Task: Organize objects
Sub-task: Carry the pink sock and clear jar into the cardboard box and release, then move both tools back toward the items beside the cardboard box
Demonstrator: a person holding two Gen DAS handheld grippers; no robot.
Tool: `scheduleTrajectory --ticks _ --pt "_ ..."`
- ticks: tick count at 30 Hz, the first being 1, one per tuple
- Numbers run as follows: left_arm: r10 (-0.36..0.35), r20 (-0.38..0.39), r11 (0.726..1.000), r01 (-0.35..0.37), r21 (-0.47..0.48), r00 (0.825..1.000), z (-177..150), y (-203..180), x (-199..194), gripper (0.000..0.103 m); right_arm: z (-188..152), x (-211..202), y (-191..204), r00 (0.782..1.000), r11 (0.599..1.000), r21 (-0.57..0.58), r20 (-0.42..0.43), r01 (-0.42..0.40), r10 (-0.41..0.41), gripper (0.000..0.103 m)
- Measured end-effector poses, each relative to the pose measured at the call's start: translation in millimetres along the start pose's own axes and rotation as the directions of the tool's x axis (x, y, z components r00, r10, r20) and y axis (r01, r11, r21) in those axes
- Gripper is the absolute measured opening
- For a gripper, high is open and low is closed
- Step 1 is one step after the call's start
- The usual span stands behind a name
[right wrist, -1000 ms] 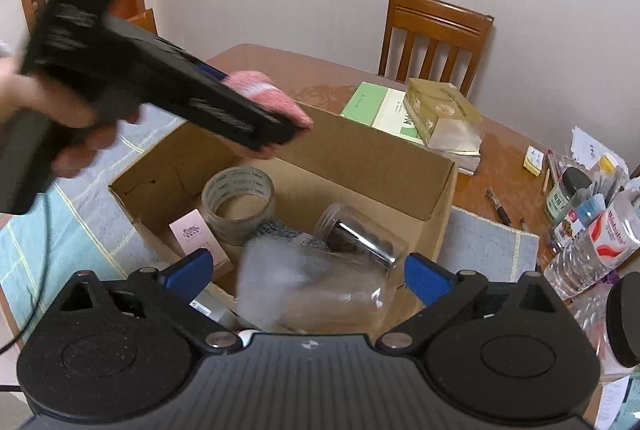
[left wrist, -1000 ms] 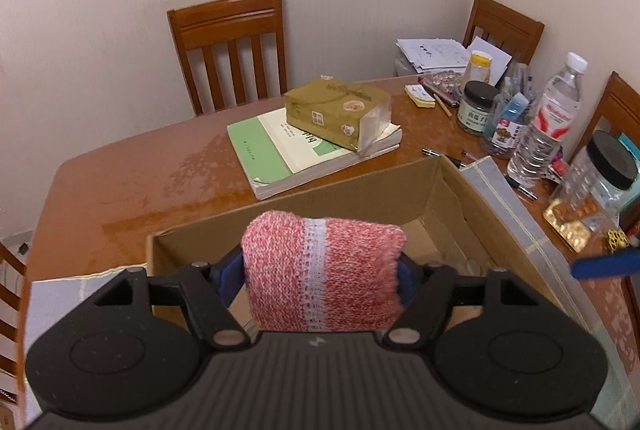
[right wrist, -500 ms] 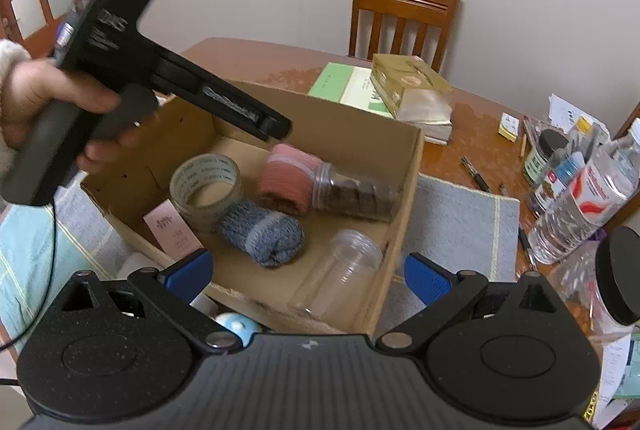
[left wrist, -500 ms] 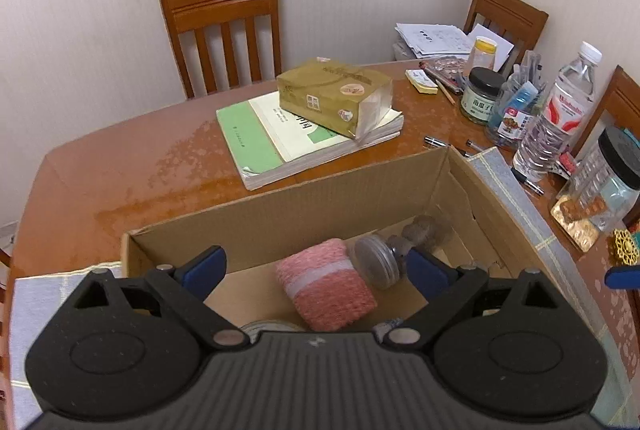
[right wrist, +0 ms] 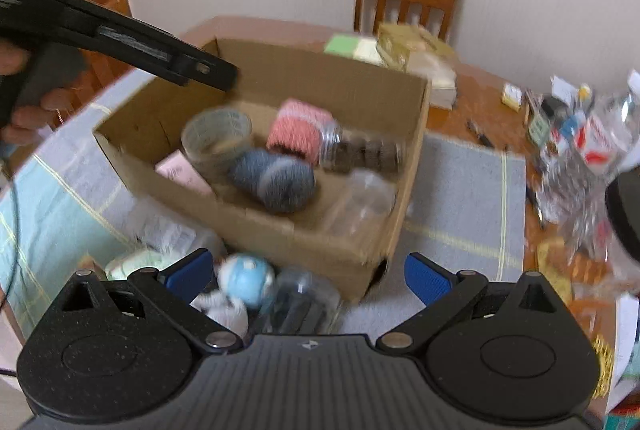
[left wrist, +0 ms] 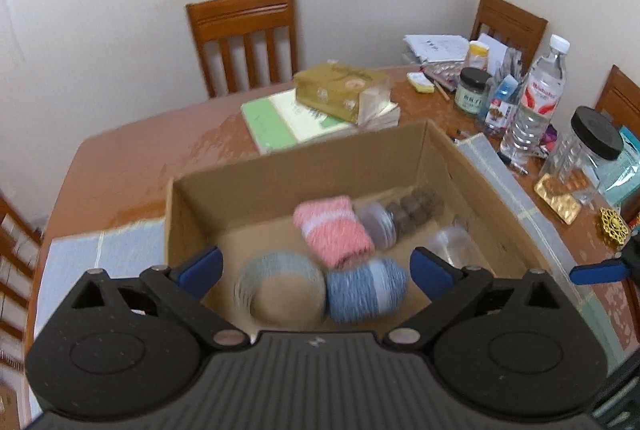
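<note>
Pink sock roll (left wrist: 333,235) lies in cardboard box (left wrist: 304,172) beside blue roll (left wrist: 366,290).

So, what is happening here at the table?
A person holds a two-finger gripper in each hand and is packing loose things into a cardboard box. Both the left gripper and the right gripper are open and hold nothing. In the box lie a pink knitted roll, a blue knitted roll, a roll of tape and two jars. More small items wait in front of the box.

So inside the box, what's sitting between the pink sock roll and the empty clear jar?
In both wrist views, the jar of dark round pieces lies on its side between the pink sock roll and the empty clear jar, inside the cardboard box.
</note>
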State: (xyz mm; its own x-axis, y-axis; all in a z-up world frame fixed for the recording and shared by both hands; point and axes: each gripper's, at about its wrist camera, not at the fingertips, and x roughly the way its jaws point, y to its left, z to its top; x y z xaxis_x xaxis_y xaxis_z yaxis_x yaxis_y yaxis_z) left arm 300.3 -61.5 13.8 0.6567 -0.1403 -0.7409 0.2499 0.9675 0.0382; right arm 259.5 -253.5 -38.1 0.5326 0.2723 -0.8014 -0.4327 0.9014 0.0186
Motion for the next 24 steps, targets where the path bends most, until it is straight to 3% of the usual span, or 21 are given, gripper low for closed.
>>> scheduleTrajectory --ticks 7,13,24 --pt "-0.003 -0.018 0.999 0.002 -0.055 1.0 -46.4 -1.3 -23.7 0.101 -26.6 -2.8 9.8 1.0 1.0 -0.007 -0.009 0.007 -0.007 0.103" --pt "0.066 -0.037 0.994 -0.068 -0.083 0.997 -83.3 -2.2 -26.6 0.101 -31.6 -1.9 10.8 1.0 0.999 0.041 -0.007 -0.01 0.011 0.103" --pt "0.095 -0.059 0.977 -0.104 -0.184 0.994 -127.1 5.5 -41.4 0.101 -27.8 14.7 18.0 1.0 0.998 0.062 -0.014 -0.015 0.016 0.103"
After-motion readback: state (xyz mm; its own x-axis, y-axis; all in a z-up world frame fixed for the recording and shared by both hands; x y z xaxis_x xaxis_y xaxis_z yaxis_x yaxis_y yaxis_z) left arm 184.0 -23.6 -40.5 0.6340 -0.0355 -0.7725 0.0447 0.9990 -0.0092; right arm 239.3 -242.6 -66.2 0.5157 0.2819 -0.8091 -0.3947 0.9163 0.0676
